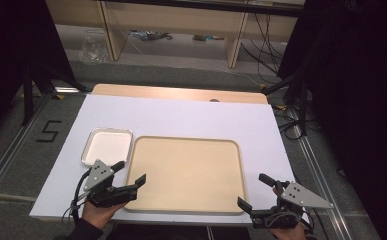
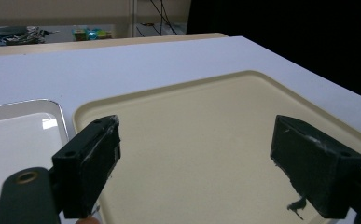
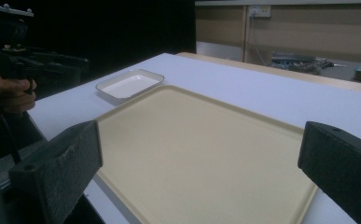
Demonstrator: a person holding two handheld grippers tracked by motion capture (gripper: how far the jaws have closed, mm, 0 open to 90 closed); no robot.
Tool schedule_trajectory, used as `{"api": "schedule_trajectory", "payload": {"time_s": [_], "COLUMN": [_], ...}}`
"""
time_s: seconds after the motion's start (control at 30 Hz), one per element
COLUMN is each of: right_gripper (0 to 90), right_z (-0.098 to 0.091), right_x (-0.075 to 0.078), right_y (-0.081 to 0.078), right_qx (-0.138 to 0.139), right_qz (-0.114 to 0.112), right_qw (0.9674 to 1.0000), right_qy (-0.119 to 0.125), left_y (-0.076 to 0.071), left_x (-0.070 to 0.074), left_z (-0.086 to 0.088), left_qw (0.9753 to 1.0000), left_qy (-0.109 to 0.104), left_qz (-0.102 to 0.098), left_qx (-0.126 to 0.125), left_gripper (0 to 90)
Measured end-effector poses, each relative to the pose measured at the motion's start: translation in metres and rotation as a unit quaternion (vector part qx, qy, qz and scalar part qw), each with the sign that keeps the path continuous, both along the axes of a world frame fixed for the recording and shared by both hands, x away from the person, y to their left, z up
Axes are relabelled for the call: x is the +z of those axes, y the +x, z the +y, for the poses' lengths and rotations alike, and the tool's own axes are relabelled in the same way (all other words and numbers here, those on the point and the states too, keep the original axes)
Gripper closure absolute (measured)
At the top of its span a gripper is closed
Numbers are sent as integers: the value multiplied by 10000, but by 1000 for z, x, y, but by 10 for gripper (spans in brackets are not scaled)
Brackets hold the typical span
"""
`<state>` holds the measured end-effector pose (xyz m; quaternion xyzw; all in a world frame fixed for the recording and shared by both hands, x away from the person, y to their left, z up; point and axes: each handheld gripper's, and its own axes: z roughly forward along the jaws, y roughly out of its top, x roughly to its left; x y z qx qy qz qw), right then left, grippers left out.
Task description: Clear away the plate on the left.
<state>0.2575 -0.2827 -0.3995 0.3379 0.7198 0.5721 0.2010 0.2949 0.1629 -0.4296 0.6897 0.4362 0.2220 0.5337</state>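
- High view: beige tray (image 1: 186, 172) lies flat on the white table top (image 1: 181, 117), close to the near edge. Small white dish with a metal rim (image 1: 107, 146) sits just beside the tray's left side. Left gripper (image 1: 129, 172), held in the person's left hand (image 1: 98, 212), hovers at the tray's near left corner, one jaw over the tray rim and one toward the dish. Right gripper (image 1: 255, 191) is held at the tray's near right corner. Both pairs of jaws stand wide apart and grasp nothing.
- Left gripper view: left gripper (image 2: 194, 154) looks along its two black jaws, spread wide with the bare tray (image 2: 192, 130) floor between them. Corner of the white dish (image 2: 19, 130) lies at the left, next to the tray rim.
- Right gripper view: right gripper (image 3: 199, 158) shows its jaws far apart, empty, above the near end of the tray (image 3: 192, 140). White dish (image 3: 129, 85) rests beyond the tray's far corner. Left gripper (image 3: 43, 63) and the hand (image 3: 3, 95) holding it appear at the left edge.
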Motion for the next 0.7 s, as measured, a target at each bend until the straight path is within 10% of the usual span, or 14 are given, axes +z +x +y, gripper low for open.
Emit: {"api": "schedule_trajectory", "payload": {"time_s": [0.7], "right_gripper": [4], "right_z": [-1], "right_x": [1], "right_y": [0], "right_qx": [35], "right_qz": [94], "right_qw": [9999], "right_qy": [-69], "left_y": [21], "left_x": [-3], "left_z": [27], "left_qw": [9984], "left_qy": [132], "left_qz": [225], "left_qx": [510], "left_gripper": [155]}}
